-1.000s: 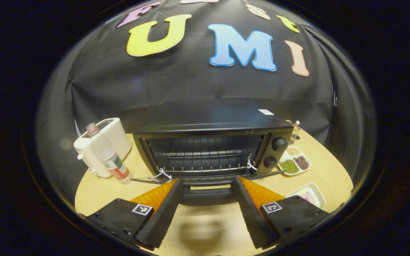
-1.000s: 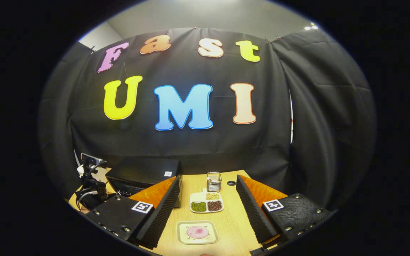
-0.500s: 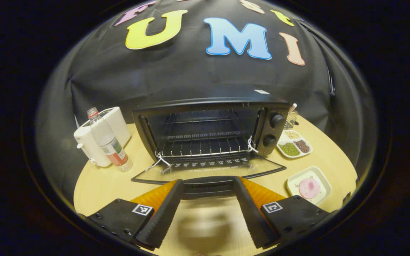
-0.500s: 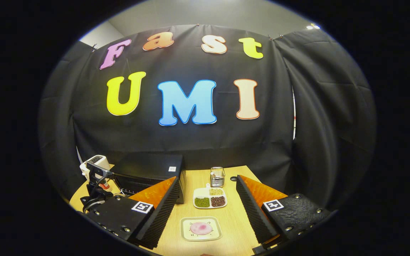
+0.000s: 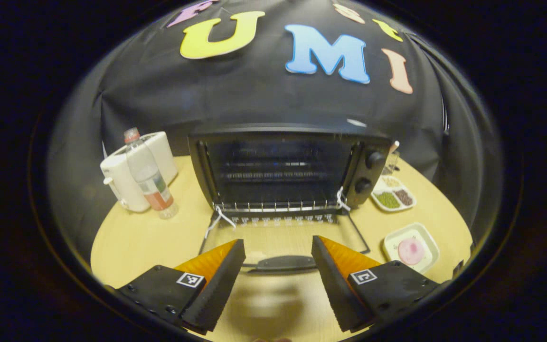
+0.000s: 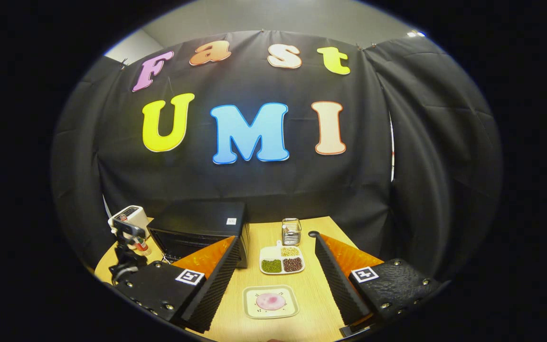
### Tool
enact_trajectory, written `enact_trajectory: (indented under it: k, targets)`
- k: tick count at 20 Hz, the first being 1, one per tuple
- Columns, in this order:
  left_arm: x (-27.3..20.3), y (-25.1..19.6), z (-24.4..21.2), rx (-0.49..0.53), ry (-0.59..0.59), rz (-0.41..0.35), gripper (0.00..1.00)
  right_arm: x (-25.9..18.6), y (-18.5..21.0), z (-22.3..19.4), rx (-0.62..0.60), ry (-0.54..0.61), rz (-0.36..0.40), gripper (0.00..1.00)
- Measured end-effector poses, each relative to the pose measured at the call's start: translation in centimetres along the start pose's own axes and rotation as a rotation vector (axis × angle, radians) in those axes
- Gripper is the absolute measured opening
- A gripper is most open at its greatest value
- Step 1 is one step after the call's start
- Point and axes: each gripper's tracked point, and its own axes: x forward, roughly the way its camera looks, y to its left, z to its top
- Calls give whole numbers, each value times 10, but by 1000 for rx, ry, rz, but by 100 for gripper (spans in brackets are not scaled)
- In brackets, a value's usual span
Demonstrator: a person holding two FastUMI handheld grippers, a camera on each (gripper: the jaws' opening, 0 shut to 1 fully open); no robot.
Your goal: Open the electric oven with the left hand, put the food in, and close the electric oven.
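Since a second ago the oven door (image 5: pixel 283 237) has swung from part-way down to lying flat on the worktop (image 5: pixel 140 242), and the left tongs (image 5: pixel 278 249) have let go of its handle (image 5: pixel 287 262) and drawn back a little; they now stand wide with nothing between them, the handle lying just ahead of the gap. Left of these tongs are a white appliance (image 5: pixel 133 168) and a plastic bottle (image 5: pixel 150 178), both well clear of the door's swing. Straight ahead the electric oven (image 5: pixel 283 166) gapes open, its wire rack (image 5: pixel 278 206) bare. Ahead and to the right of the left tongs sit a divided dish of beans (image 5: pixel 393 197) and, nearer, the food plate (image 5: pixel 411 247). In the right gripper view the right tongs (image 6: pixel 273 256) also stand wide and empty, with the food plate (image 6: pixel 270 301) lying between and just ahead of their fingers on the worktop. The plate looks light, stiff and shallow, probably glazed and slippery, and the pink round on it sits loose, so it should be pinched by the raised rim on the near edge and kept level as it goes onto the rack. The door seems stiff and hinged low, its glass fragile; the handle is the place to grip for closing.
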Motion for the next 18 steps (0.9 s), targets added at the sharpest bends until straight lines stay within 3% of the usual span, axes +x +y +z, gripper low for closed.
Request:
enact_trajectory:
  k: [1, 2, 4, 6, 7, 8, 10, 14, 17, 18]
  targets:
    - [-10, 2, 22, -4, -44, -1, 100, 3, 0, -6, 13, 22, 8, 97]
    - [-19, 3, 44, -9, -95, -1, 91, 7, -1, -12, 23, 48, 21, 97]
    - [-43, 1, 88, -14, -187, -10, 96, 17, -2, -29, 36, 114, 55, 97]
    - [-71, 1, 128, -12, -278, -17, 91, 28, -3, -46, 61, 189, 100, 97]
    - [-86, -1, 146, -14, -322, -29, 100, 33, -3, -54, 77, 225, 124, 97]
    - [-97, -3, 160, -13, -357, -38, 95, 38, -2, -63, 93, 262, 148, 97]
    - [-120, -1, 182, -11, -407, -35, 98, 52, -4, -86, 118, 341, 190, 97]
    - [-154, 5, 202, -35, -480, -30, 100, 76, -15, -142, 178, 545, 226, 98]
    - [-163, 16, 185, -39, -463, -2, 91, 88, -22, -175, 275, 662, 234, 98]
    - [-167, 20, 185, -52, -468, 11, 100, 91, -23, -186, 300, 702, 238, 98]
